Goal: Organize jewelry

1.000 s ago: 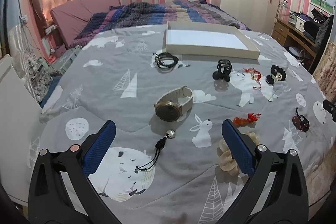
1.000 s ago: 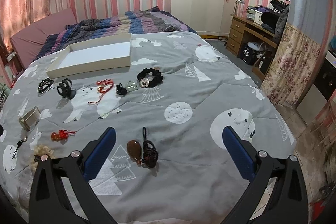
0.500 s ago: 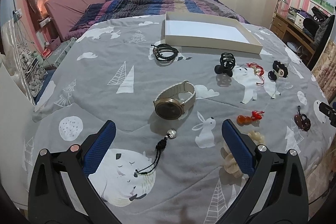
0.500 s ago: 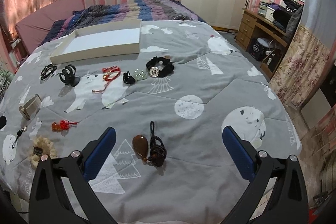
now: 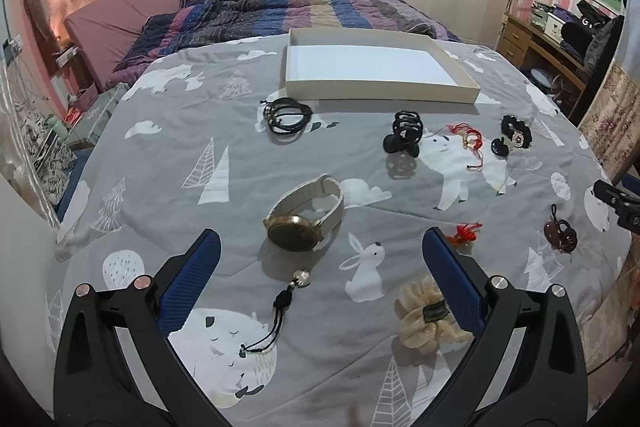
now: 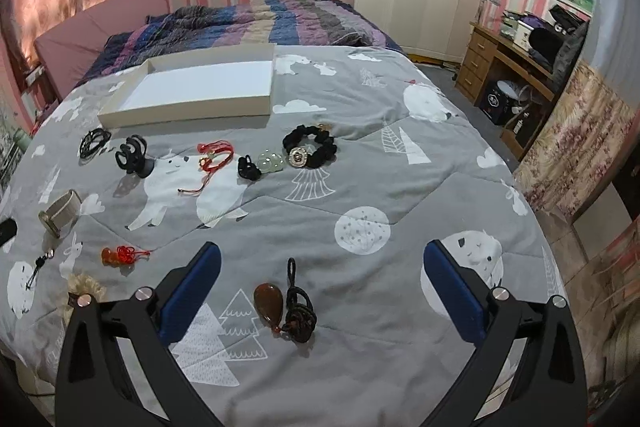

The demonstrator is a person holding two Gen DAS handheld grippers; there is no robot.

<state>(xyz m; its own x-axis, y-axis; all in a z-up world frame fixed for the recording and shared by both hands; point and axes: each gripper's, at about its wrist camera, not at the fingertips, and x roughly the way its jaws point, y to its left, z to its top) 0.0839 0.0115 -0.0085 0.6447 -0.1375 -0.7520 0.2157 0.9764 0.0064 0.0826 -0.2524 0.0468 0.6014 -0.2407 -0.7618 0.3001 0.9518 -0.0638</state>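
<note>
Jewelry lies scattered over a grey printed bedspread (image 5: 168, 155), with a shallow white box (image 5: 376, 65) as the landmark; the box is empty and sits toward the head of the bed.

Left wrist view: the left gripper (image 5: 320, 283) hangs above the bedspread with its blue-padded jaws spread wide and nothing between them. A gold-faced watch (image 5: 304, 221) with a pale band lies well in front of the box, nearer the gripper. A black cord charm with a silver bead (image 5: 286, 301) lies just beyond the watch, farther from the box. A cream scrunchie (image 5: 426, 313) lies beside the gripper's right finger. A coil of black cord bracelets (image 5: 288, 117) lies just in front of the box's near left corner, and a black claw clip (image 5: 404, 137) lies in front of its near right part.

Right wrist view: the right gripper (image 6: 320, 283) likewise has its jaws released and empty. A brown teardrop pendant on a knotted dark cord (image 6: 280, 305) lies far from the box, between the fingers. A black scrunchie with a gold medallion (image 6: 310, 147), a pale green stone (image 6: 270, 161) and a red string bracelet (image 6: 214, 155) lie in a row in front of the box. A small orange gourd charm with a red knot (image 6: 120, 255) lies well short of the box.
</note>
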